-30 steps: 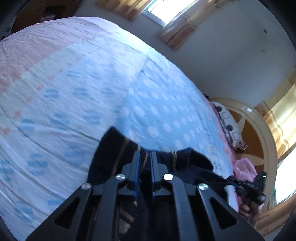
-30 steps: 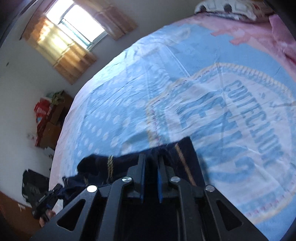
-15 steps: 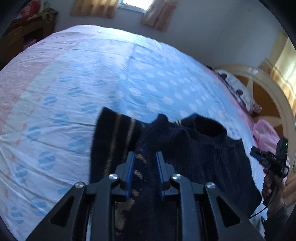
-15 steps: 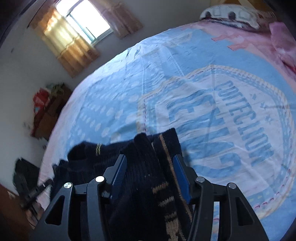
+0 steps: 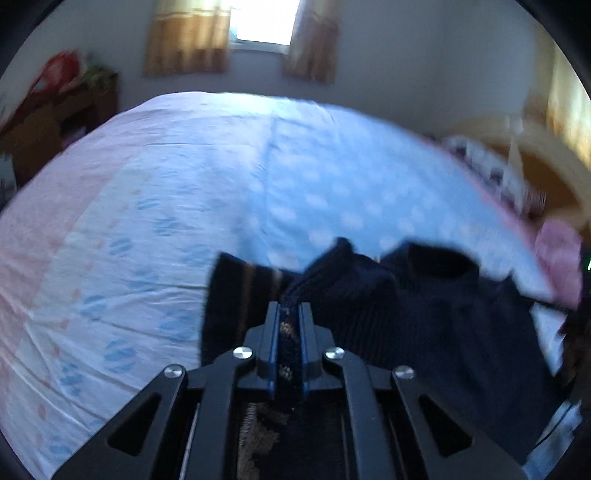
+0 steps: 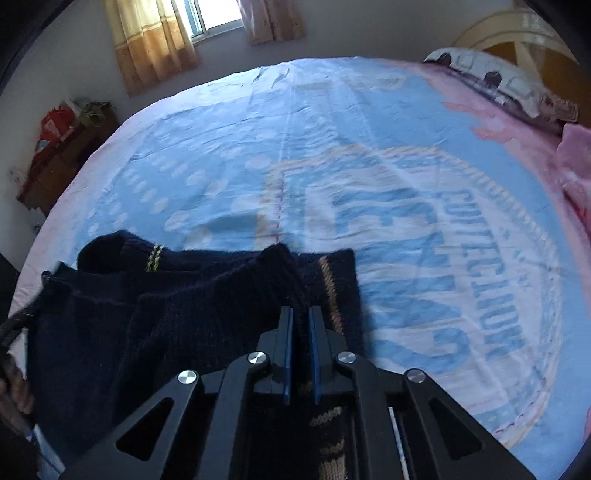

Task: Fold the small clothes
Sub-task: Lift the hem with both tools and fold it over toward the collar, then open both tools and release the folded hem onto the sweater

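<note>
A small dark navy knit sweater with tan stripes lies on the bed, its neck opening facing away. My left gripper is shut on a fold of the sweater near its left sleeve. In the right wrist view the sweater spreads to the left, with a tan-striped sleeve to the right of the fingers. My right gripper is shut on the knit fabric by that sleeve. Both grippers hold the cloth just above the bed.
The bed sheet is light blue and pink with white dots and a large printed emblem. A pillow and headboard lie at the far right. A wooden cabinet stands left by a curtained window.
Both grippers have drawn back toward me, so more of the sweater lies spread on the bed. The right gripper's fingers, apart half a second ago, have closed on the fabric.
</note>
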A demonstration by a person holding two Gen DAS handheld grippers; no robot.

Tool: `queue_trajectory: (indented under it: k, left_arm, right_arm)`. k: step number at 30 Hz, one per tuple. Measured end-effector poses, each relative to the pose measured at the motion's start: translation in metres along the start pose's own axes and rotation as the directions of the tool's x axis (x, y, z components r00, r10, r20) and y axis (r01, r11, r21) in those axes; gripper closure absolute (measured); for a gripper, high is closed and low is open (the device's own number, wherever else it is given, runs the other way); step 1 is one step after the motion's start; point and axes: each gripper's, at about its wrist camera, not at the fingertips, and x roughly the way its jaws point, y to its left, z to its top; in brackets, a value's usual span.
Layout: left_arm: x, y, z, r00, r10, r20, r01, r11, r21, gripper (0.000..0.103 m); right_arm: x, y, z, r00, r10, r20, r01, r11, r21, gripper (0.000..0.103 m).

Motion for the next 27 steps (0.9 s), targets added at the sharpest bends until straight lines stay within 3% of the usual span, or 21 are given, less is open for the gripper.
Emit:
queue_trajectory:
  k: [5,9,12,15,16,17,18,19,20,22,23,25,27]
  left_arm:
    - [0.027,0.017,-0.009,0.995,0.065,-0.078,-0.069,0.996,-0.049,0.093]
    - [0.026,0.019,-0.01,0.995,0.093,-0.044,-0.096,0.992,-0.08,0.091]
    - [0.023,0.023,-0.014,0.995,0.091,-0.041,-0.094,0.99,-0.106,0.089]
    - [0.022,0.027,-0.017,0.996,0.081,-0.039,-0.085,0.988,-0.13,0.086]
    - [0.023,0.026,-0.018,0.996,0.077,-0.037,-0.081,0.988,-0.13,0.086]
    - [0.023,0.025,-0.018,0.996,0.08,-0.035,-0.084,0.988,-0.129,0.086]
    - [0.022,0.024,-0.018,0.996,0.082,-0.032,-0.085,0.988,-0.129,0.086]
    - [0.022,0.023,-0.019,0.996,0.082,-0.03,-0.085,0.988,-0.127,0.085]
    - [0.022,0.022,-0.019,0.996,0.087,-0.029,-0.09,0.988,-0.122,0.081]
    - [0.019,0.024,-0.021,0.996,0.085,-0.024,-0.087,0.988,-0.129,0.068]
    - [0.017,0.026,-0.021,0.997,0.078,-0.017,-0.079,0.986,-0.145,0.059]
    - [0.014,0.032,-0.023,0.998,0.064,0.002,-0.062,0.983,-0.175,0.053]
    - [0.015,0.036,-0.024,0.999,0.042,0.005,-0.04,0.979,-0.199,0.052]
  right_arm:
    - [0.01,-0.003,0.002,0.998,-0.059,0.005,0.059,0.998,0.022,0.097]
    - [0.015,0.005,0.005,0.991,-0.13,0.031,0.13,0.991,-0.011,0.098]
    - [0.008,0.007,0.006,0.991,-0.129,0.044,0.13,0.991,-0.021,0.097]
    - [-0.011,0.015,0.002,0.995,-0.074,0.064,0.076,0.996,-0.037,0.094]
    - [-0.02,0.022,0.0,0.996,-0.031,0.08,0.035,0.998,-0.049,0.081]
    - [-0.024,0.028,-0.001,0.996,0.007,0.087,-0.001,0.998,-0.065,0.054]
    - [-0.028,0.04,-0.003,0.994,0.071,0.078,-0.063,0.993,-0.1,0.042]
    - [-0.028,0.05,-0.005,0.991,0.114,0.064,-0.105,0.986,-0.127,0.037]
    - [-0.027,0.065,-0.007,0.989,0.138,0.047,-0.129,0.979,-0.16,0.037]
    - [-0.017,0.091,-0.013,0.995,0.101,0.012,-0.096,0.969,-0.228,0.038]
    - [-0.008,0.104,-0.018,0.996,0.088,-0.023,-0.091,0.96,-0.265,0.048]
    - [0.016,0.131,-0.03,0.996,0.02,-0.086,-0.049,0.932,-0.36,0.071]
    - [0.031,0.143,-0.033,0.998,-0.054,-0.04,0.034,0.918,-0.396,0.072]
